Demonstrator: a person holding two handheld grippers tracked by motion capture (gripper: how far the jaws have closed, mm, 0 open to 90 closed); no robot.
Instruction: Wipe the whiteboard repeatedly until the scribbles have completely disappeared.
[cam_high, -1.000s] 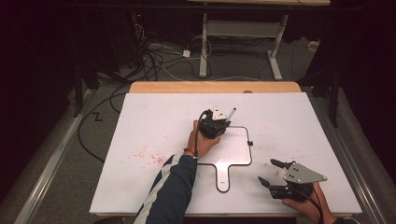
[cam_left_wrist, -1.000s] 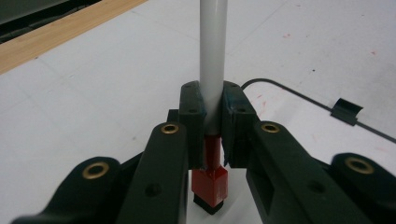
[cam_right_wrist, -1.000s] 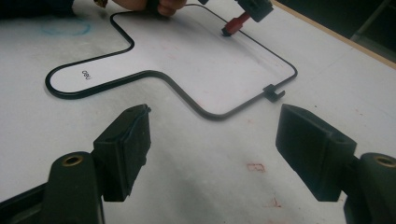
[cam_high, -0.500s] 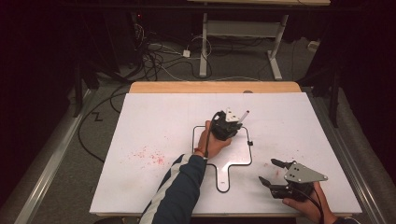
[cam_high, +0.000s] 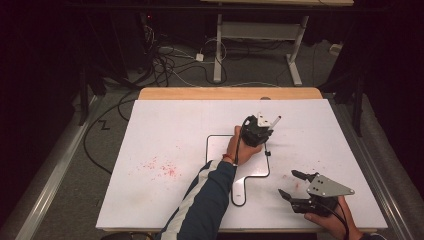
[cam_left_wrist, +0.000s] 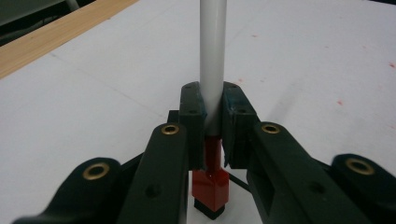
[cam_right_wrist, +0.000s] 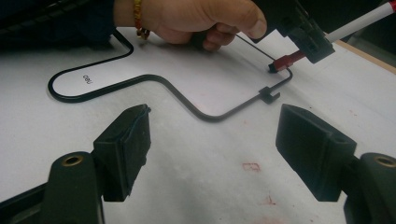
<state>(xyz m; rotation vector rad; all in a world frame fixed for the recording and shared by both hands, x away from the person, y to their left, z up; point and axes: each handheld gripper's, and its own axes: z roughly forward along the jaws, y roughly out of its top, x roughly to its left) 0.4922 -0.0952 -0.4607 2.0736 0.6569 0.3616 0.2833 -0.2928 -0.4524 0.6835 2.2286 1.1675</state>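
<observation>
The white worktop is bright under light from above, while the floor and room around it are very dim, almost black. Shadows on the sheet are soft and short. In both gripper views the near black jaws are blurred. A small glare shines on the red marker tip.

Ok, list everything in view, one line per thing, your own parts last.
table: one, white top with a wooden far edge, centre of the high view.
board: one, white with a black outline and a handle, lying flat mid-table.
marker: one, white barrel with a red end, clamped in the left claw near the board's far right corner.
red marks: scattered specks, on the table left of the board.
cables: several, black and white, on the floor beyond the table.
left claw: black, shut on the marker.
right claw: black, open, near the table's near right edge.
</observation>
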